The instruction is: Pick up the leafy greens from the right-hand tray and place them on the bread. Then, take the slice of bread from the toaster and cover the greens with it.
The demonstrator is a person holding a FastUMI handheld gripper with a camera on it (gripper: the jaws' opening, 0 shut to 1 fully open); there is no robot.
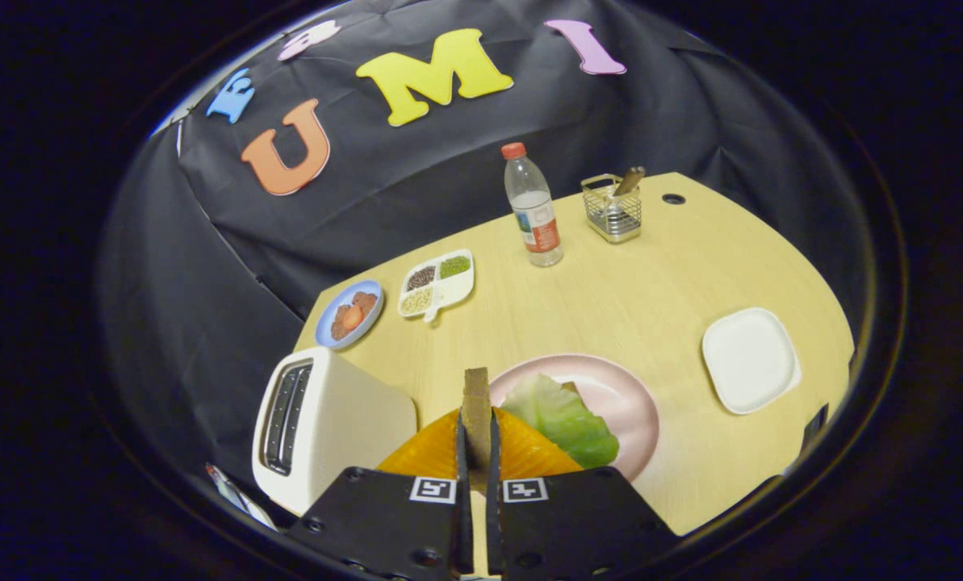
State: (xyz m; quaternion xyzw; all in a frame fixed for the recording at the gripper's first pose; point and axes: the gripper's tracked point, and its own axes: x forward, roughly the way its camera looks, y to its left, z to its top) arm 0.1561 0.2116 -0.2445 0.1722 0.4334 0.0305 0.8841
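Bread slice [475,403]: one, standing on edge between your gripper's fingers, seen edge-on so you cannot make out its face.
Gripper [476,452]: yours is clamped on that slice, both fingers pressing its sides, held above the near edge of the table [651,290].
Leafy greens [563,418]: one leaf, lying on the pink plate [618,395] just ahead of the fingers and a little right.
Lower bread [570,387]: one corner peeks out behind the leaf; the rest is hidden under it.
Toaster [320,420]: one, at the table's near left corner, slots facing up; you cannot see into them.
White tray [749,360]: one, bare, near the right edge.
Blue plate [349,313]: one, near the left edge, holding brownish and orange pieces too small to name.
Divided dish [437,284]: one, three compartments of grains, beside the blue plate.
Bottle [533,206]: one, upright toward the far edge.
Wire holder [612,210]: one, just right of the bottle; contents unclear.
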